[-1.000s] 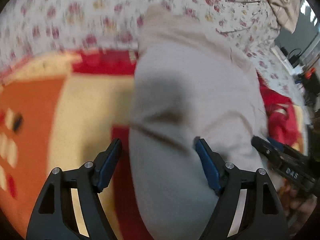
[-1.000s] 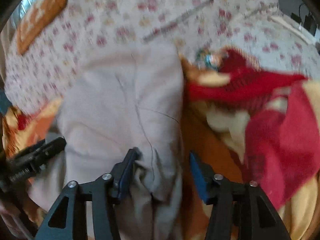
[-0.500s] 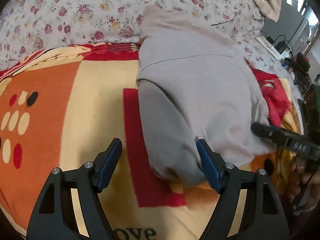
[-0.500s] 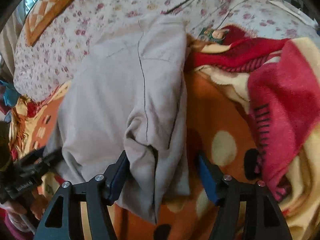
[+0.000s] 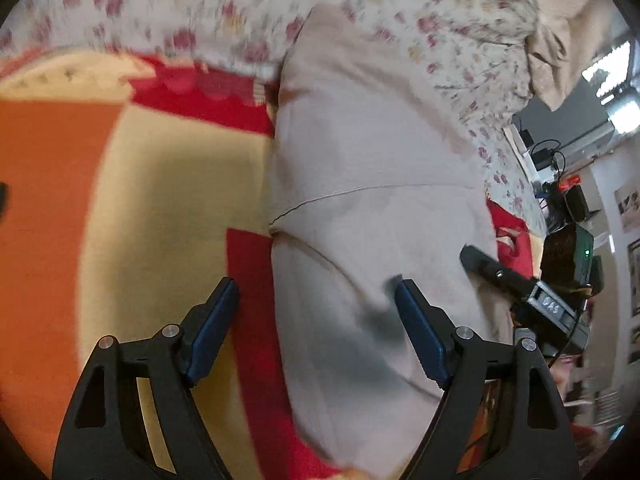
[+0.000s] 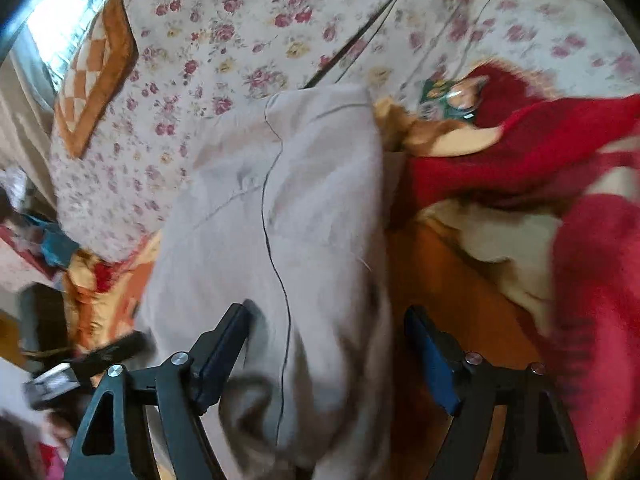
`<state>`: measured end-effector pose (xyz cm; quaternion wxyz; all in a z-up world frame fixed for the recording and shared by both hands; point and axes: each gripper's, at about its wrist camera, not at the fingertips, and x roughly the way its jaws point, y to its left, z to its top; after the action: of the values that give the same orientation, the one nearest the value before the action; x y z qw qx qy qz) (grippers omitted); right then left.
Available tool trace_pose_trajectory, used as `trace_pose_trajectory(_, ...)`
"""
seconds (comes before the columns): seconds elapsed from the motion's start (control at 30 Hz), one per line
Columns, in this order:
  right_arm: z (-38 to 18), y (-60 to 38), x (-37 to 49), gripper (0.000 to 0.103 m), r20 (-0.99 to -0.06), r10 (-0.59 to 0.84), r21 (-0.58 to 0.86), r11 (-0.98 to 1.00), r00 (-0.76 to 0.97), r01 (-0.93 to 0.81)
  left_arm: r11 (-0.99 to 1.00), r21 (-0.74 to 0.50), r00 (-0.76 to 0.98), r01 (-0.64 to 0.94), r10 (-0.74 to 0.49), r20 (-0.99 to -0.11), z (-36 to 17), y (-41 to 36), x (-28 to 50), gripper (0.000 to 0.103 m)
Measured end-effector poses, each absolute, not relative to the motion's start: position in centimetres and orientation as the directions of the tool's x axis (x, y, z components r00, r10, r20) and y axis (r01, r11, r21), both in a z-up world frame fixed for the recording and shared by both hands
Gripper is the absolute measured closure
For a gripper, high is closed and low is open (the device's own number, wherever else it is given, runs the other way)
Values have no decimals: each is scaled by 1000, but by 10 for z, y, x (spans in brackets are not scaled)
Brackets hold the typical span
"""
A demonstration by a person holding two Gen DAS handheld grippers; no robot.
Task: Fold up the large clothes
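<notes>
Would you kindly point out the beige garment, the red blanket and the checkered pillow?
beige garment [image 5: 380,208]: left wrist view, its middle panel.
red blanket [image 6: 532,160]: right wrist view, a bunched fold.
checkered pillow [image 6: 96,76]: right wrist view, its orange corner.

Left claw [image 5: 316,330] spread wide, straddling beige garment's [image 5: 372,208] edge, blanket [image 5: 120,200] beneath

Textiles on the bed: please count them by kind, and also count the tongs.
Beige garment: 1
Orange-red blanket: 1
Floral sheet: 1
Checked cushion: 1
Tongs: 2, left and right, both open
Total: 6
</notes>
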<state>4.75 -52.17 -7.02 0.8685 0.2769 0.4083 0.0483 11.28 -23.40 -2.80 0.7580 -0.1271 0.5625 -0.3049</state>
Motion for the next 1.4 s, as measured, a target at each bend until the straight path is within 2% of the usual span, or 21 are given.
trace_pose_trajectory(0.17, -76, -523, 63, 25, -643, 402, 590, 802, 652, 88, 774, -499, 186, 391, -597, -781, -29, -257, 120, 12)
trace_pose_trajectory(0.23, -76, -520, 68, 43, -627, 432, 605, 795, 648, 55, 763, -497, 162, 413, -598, -785, -32, -264, 124, 15)
trace_pose_trajectory(0.27, -75, -518, 68, 45, -621, 439, 608, 792, 649, 47, 749, -509, 152, 424, -613, -776, -32, -267, 125, 24)
trace_pose_trajectory(0.33, -69, -511, 68, 57, -621, 421, 587, 809, 661, 36, 753, -513, 168, 413, -616, -769, -29, -265, 126, 51)
trace_pose_trajectory(0.4, -58, -501, 63, 64, -620, 404, 567, 823, 672, 28, 724, -549, 169, 418, -656, -736, -18, -257, 122, 72)
trace_pose_trajectory(0.47, -44, -492, 56, 68, -595, 423, 577, 817, 684, -2, 711, -557, 173, 430, -670, -722, 1, -245, 111, 74)
trace_pose_trajectory(0.63, -15, -458, 18, 69, -512, 533, 641, 759, 673, -112, 709, -471, 215, 525, -646, -733, 47, -199, 51, 74)
trace_pose_trajectory(0.7, -16, -439, -2, 69, -500, 579, 667, 732, 645, -139, 720, -438, 234, 539, -627, -743, 52, -175, 19, 74)
trace_pose_trajectory(0.77, -26, -422, -16, 63, -506, 600, 676, 722, 619, -147, 750, -407, 234, 521, -584, -777, 41, -160, 1, 73)
trace_pose_trajectory(0.8, -36, -412, -23, 48, -559, 573, 639, 758, 600, -128, 769, -391, 232, 505, -558, -797, 33, -157, -5, 73)
trace_pose_trajectory(0.83, -44, -405, -26, 45, -622, 522, 588, 804, 584, -92, 786, -378, 233, 488, -535, -812, 24, -153, -10, 69)
trace_pose_trajectory(0.9, -52, -399, -33, 45, -715, 411, 480, 877, 566, -30, 823, -338, 269, 457, -490, -829, 17, -147, -17, 61)
trace_pose_trajectory(0.93, -47, -403, -39, 45, -714, 390, 469, 883, 582, -16, 844, -309, 310, 438, -464, -830, 21, -143, -21, 60)
trace_pose_trajectory(0.97, -37, -408, -46, 45, -702, 364, 463, 886, 612, 5, 853, -298, 335, 429, -457, -824, 25, -144, -23, 60)
trace_pose_trajectory(1.0, -22, -415, -55, 45, -675, 337, 463, 886, 657, 21, 862, -292, 367, 415, -452, -813, 31, -141, -25, 56)
trace_pose_trajectory(1.03, -9, -419, -62, 45, -640, 320, 467, 884, 698, 23, 870, -294, 408, 397, -454, -792, 39, -138, -28, 48)
trace_pose_trajectory(1.1, 16, -418, -69, 45, -586, 302, 451, 893, 752, -7, 882, -287, 453, 375, -444, -773, 45, -139, -31, 38)
trace_pose_trajectory(1.2, 31, -390, -49, 48, -607, 287, 365, 929, 741, -61, 902, -231, 469, 366, -393, -791, 39, -154, -34, 38)
trace_pose_trajectory(1.3, 19, -371, -17, 53, -641, 301, 346, 934, 706, -85, 917, -188, 426, 351, -335, -840, 14, -163, -33, 38)
trace_pose_trajectory(1.33, 9, -367, -4, 55, -668, 277, 318, 945, 691, -72, 918, -185, 418, 350, -330, -847, 7, -164, -33, 37)
trace_pose_trajectory(1.4, -15, -367, 25, 58, -732, 121, 185, 982, 670, 24, 921, -192, 419, 339, -331, -846, -1, -162, -36, 32)
